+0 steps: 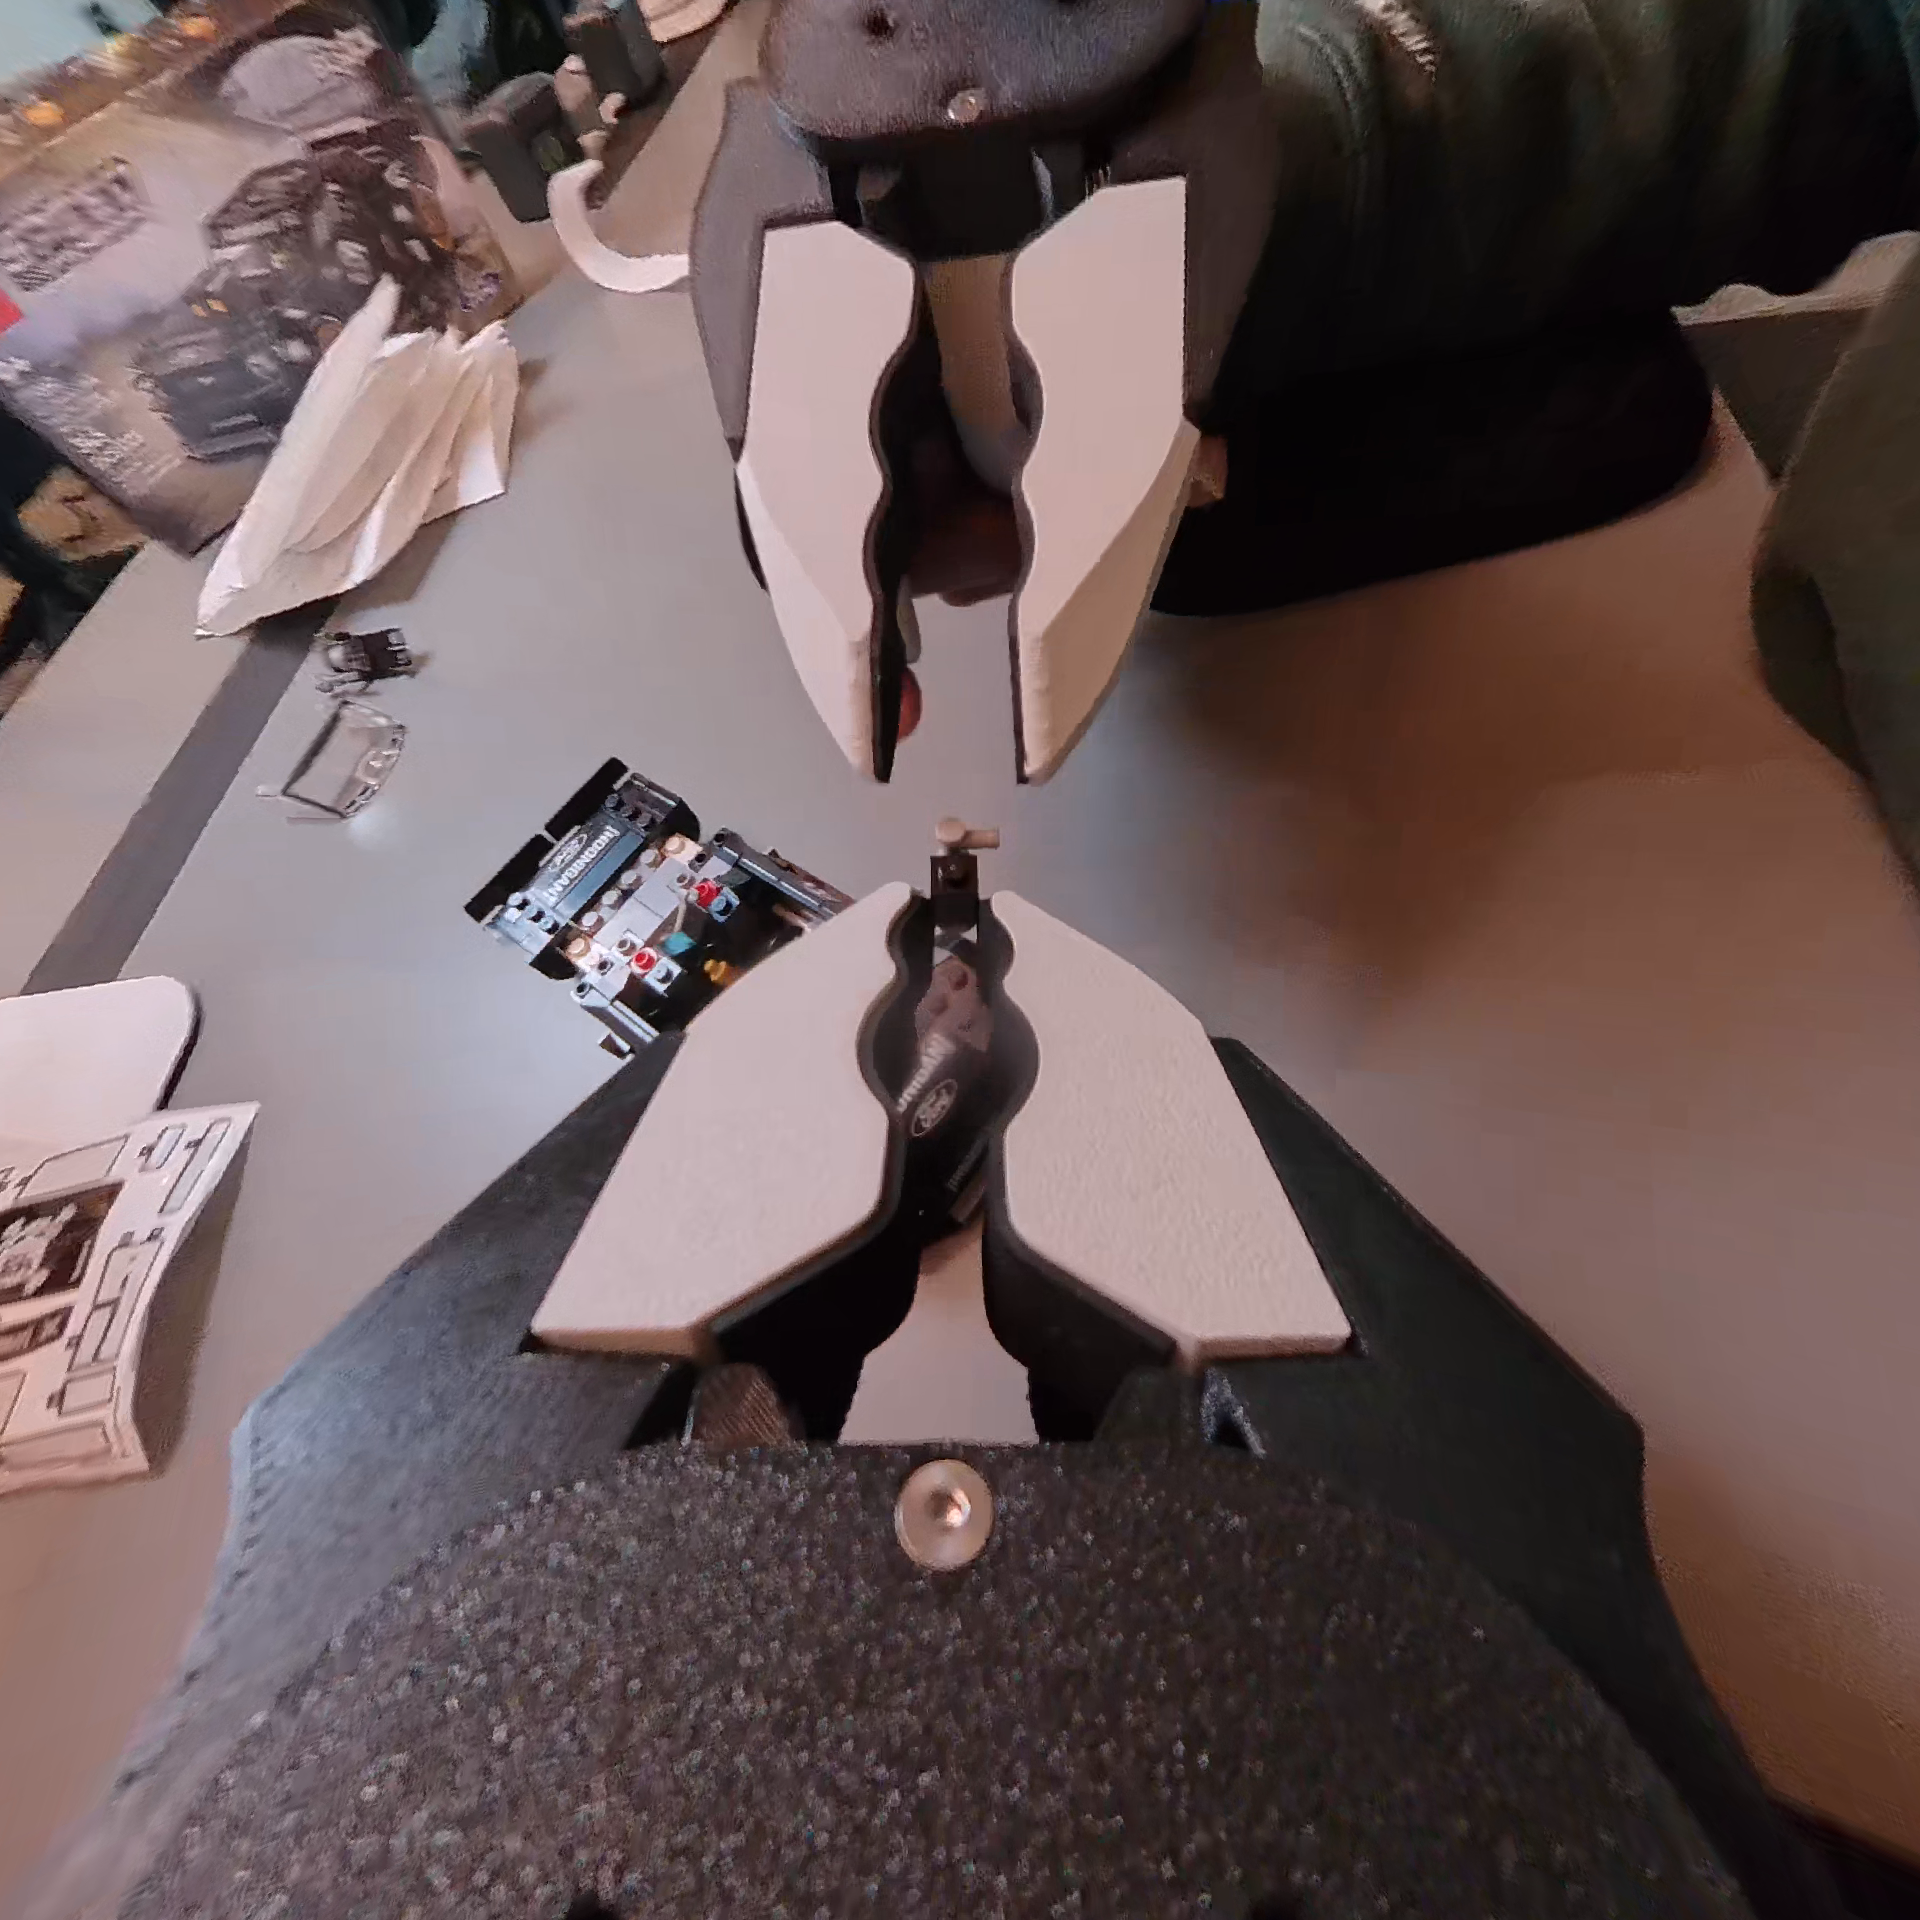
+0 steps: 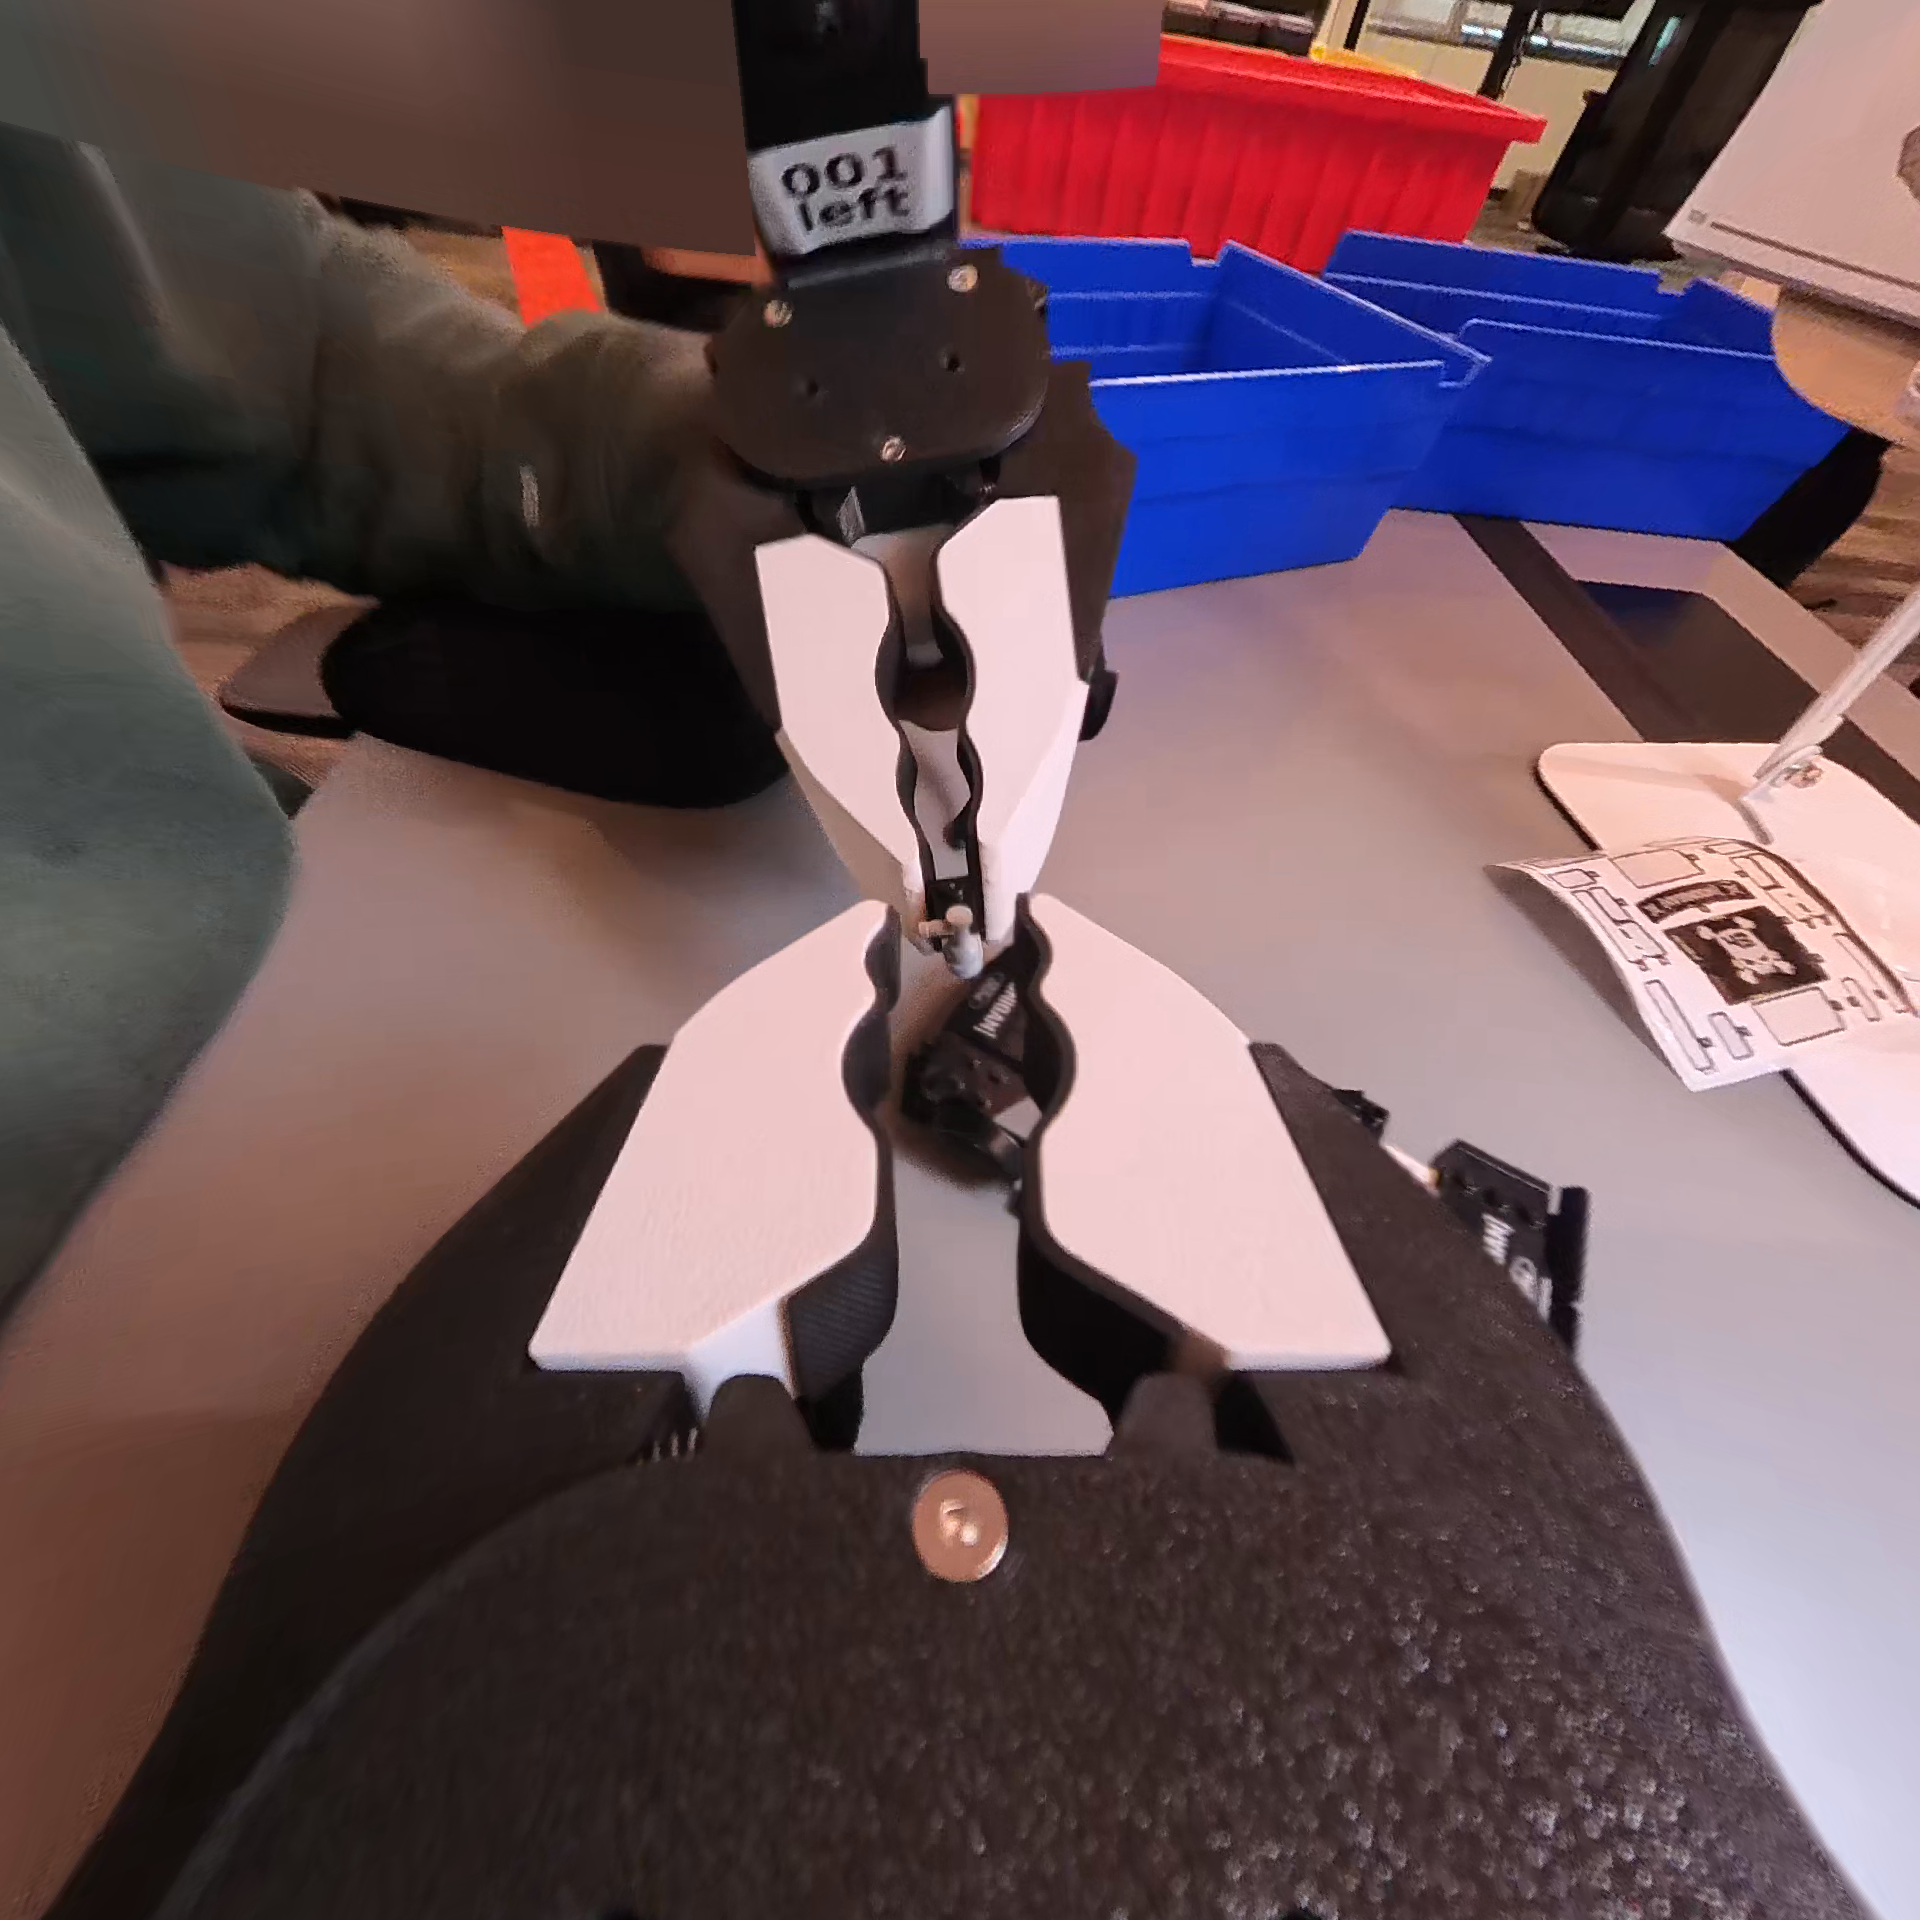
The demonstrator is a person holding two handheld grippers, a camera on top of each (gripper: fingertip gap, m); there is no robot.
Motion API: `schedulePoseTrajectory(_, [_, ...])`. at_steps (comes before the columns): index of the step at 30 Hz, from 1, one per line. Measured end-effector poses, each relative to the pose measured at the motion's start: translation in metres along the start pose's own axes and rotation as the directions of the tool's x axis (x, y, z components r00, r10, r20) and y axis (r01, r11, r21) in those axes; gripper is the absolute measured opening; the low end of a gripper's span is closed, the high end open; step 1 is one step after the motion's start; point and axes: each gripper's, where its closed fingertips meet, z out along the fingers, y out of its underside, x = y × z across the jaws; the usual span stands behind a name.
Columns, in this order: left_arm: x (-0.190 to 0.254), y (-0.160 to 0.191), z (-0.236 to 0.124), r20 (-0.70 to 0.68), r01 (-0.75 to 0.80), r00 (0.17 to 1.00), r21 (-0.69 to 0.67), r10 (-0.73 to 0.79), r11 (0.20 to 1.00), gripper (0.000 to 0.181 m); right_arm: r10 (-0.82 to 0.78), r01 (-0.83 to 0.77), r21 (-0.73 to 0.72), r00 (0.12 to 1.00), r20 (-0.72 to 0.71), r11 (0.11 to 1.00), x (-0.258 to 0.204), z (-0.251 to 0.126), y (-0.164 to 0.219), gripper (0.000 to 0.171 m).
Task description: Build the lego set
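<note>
Two blue bins [image 2: 1351, 416] behind | left gripper [image 1: 945, 899] fingers pinch small black piece [image 1: 951, 883] | right gripper [image 2: 961, 914] fingers narrow

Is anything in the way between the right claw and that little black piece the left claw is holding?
Nothing visible. The left claw grips the small black piece, and the open right claw faces it across a bare gap. The car build lies off to the side on the table.
</note>
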Motion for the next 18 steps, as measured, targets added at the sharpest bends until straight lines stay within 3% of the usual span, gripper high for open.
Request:
schedulePoseTrajectory(5, [-0.029, -0.003, 0.007, -0.137, -0.071, 0.988, 0.0, 0.07, 0.997, 0.008, -0.035, 0.032, -0.076, 0.998, -0.048, 0.997, 0.027, 0.004, 0.003, 0.019])
schedulePoseTrajectory(8, [-0.048, -0.004, 0.012, -0.209, -0.094, 0.973, 0.001, 0.093, 0.996, 0.009, -0.039, 0.025, -0.124, 0.992, -0.116, 0.992, 0.05, 0.004, 0.004, 0.01])
schedulePoseTrajectory(18, [-0.087, 0.009, 0.02, -0.152, 0.016, 0.988, 0.058, -0.008, 0.998, 0.011, 0.144, -0.173, -0.078, 0.947, -0.288, 0.982, 0.09, 0.0, 0.025, 0.008])
